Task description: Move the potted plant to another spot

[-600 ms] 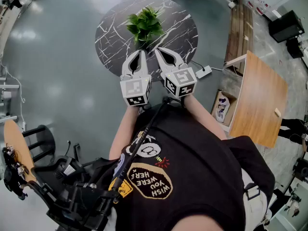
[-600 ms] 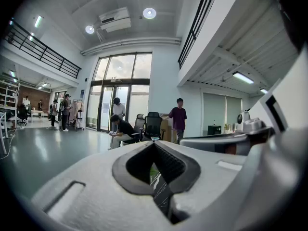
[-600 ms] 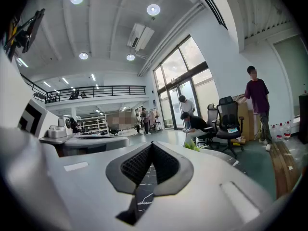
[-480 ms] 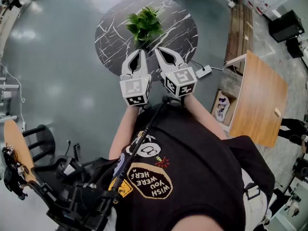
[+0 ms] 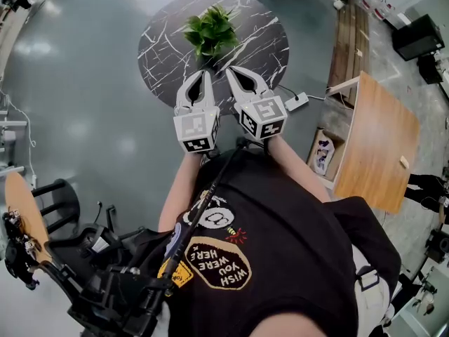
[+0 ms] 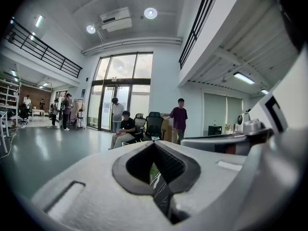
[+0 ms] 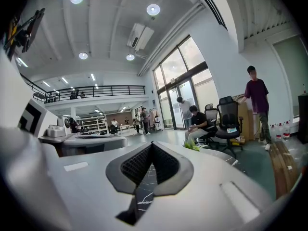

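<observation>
Left tool (image 5: 203, 74), right tool (image 5: 231, 71): near potted plant (image 5: 210, 31)

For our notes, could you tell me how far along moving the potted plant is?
Done: nothing; the potted plant stands on the marble table. In hand: the left hand-held gripper and right hand-held gripper hover shut, empty, short of it. Remaining: grasp, lift, relocate.

In the head view, the pot of the potted plant (image 5: 210, 32) is concealed under its own foliage. The near rim of the round table (image 5: 165, 48) is covered by the left gripper (image 5: 200, 76) and the right gripper (image 5: 237, 72), and the hands holding them are hidden beneath the marker cubes. In the left gripper view only a green sliver is seen behind the jaws, and in the right gripper view only a few leaf tips.
</observation>
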Motion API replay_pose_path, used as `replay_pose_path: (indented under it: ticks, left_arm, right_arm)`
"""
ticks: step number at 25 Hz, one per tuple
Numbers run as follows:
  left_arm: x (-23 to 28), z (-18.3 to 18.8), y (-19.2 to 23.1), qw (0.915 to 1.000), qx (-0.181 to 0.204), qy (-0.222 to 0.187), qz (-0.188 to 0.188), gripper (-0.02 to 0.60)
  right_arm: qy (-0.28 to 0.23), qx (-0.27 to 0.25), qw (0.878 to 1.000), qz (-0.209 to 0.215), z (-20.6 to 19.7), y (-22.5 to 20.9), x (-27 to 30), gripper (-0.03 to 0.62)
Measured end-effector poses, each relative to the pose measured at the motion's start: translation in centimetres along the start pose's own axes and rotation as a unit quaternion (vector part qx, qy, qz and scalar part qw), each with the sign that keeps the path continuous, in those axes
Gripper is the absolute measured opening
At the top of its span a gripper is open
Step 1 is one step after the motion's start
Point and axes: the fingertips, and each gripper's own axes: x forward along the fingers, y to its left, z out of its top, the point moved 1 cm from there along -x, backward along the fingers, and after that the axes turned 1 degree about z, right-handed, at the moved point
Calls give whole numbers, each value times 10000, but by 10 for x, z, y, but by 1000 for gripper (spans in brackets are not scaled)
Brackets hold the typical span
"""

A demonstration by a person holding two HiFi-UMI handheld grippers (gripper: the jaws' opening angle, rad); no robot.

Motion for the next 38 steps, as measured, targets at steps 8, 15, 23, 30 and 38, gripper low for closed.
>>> replay_pose_path:
  ticks: [8, 15, 23, 30, 38]
  left_arm:
    - [-5, -9, 8, 9999, -71, 88, 17, 3]
    - [-1, -21, 25, 9996, -143, 229, -40, 3]
    - [18, -34, 53, 9987, -307, 141, -369, 3]
    - [55, -64, 71, 9986, -224, 369, -303, 3]
    - [118, -102, 83, 9979, -487, 384, -193, 3]
  right_arm:
    - [-28, 176, 9998, 76, -5, 6, 2, 2]
    - [155, 182, 9997, -6, -16, 11, 18, 3]
    - [317, 322, 9987, -239, -39, 16, 53, 3]
    - [421, 293, 9983, -284, -59, -7, 91, 3]
    - [509, 395, 9976, 243, -96, -52, 138, 200]
